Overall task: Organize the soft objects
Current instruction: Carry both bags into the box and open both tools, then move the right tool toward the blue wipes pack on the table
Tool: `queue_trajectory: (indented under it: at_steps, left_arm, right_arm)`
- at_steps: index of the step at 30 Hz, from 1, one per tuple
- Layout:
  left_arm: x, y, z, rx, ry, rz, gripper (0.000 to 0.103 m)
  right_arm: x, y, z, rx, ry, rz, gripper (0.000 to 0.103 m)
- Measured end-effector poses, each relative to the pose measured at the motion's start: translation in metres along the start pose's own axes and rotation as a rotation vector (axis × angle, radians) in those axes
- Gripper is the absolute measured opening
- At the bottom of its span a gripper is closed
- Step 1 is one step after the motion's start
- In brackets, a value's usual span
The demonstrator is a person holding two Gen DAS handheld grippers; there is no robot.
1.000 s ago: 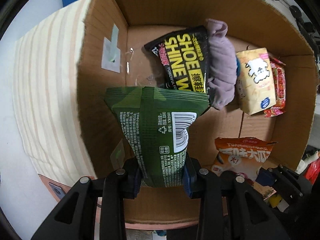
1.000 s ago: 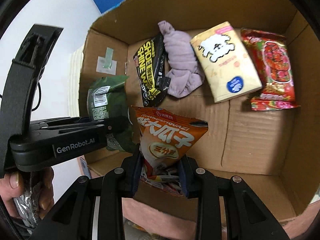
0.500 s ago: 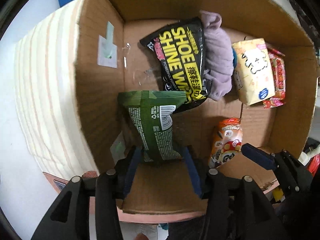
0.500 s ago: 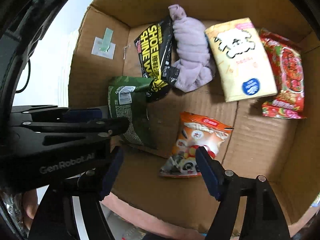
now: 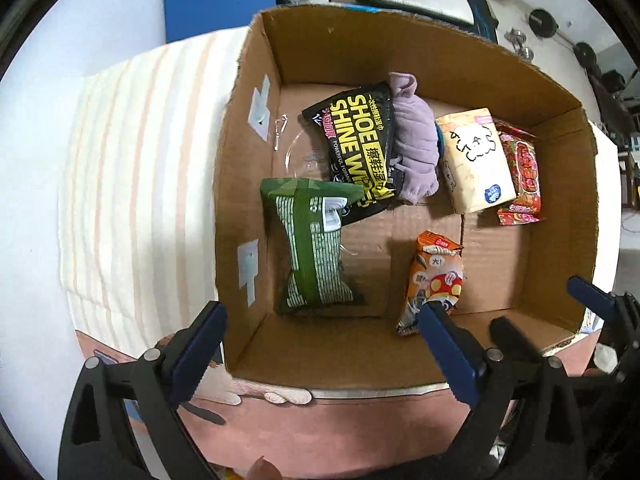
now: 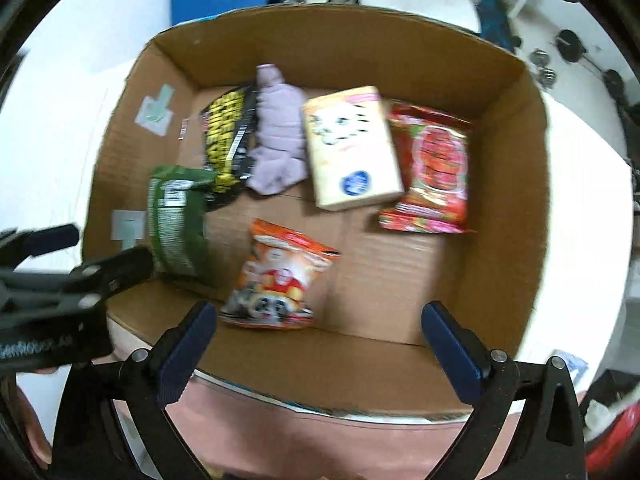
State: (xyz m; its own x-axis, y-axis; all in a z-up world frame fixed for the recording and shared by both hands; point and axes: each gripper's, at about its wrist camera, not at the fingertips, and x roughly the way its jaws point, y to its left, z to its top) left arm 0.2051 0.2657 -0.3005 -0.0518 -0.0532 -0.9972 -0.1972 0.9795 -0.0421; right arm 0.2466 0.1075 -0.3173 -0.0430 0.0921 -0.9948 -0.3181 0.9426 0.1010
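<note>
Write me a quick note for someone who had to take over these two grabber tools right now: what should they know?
Left gripper: open, empty, at the near edge of the cardboard box.
Right gripper: open, empty, likewise.
In the box: green packet by the left wall, orange snack bag near the front, shoe wipes pack, purple cloth, cream tissue pack and red packet along the back.
Done: six items lie in the box.
Left: unclear; no further soft objects show clearly.

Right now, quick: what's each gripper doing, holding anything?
Left gripper: open, holding nothing; green packet lies in the cardboard box.
Right gripper: open, holding nothing; orange snack bag lies in the box.
</note>
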Motion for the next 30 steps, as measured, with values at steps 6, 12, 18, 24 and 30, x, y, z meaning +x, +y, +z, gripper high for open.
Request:
queue_trajectory:
  at_steps: [6, 12, 18, 24, 30]
  left_arm:
    - [-0.026, -0.004, -0.029, -0.043, -0.114, -0.046, 0.098]
    - [-0.072, -0.016, -0.058, -0.032, -0.263, 0.018, 0.098]
    - [-0.099, -0.028, -0.074, -0.015, -0.306, 0.030, 0.098]
    - [-0.131, -0.083, -0.072, 0.073, -0.364, 0.071, 0.098]
    - [-0.140, -0.194, -0.029, 0.302, -0.364, 0.087, 0.098]
  right_arm:
    - [-0.015, -0.023, -0.021, 0.036, -0.039, -0.005, 0.103]
    - [-0.050, -0.024, -0.051, 0.052, -0.155, -0.019, 0.103]
    - [-0.087, -0.034, -0.072, 0.071, -0.224, 0.032, 0.103]
    - [-0.109, -0.071, -0.091, 0.144, -0.265, 0.132, 0.103]
    - [-0.113, -0.177, -0.119, 0.340, -0.233, 0.123, 0.103]
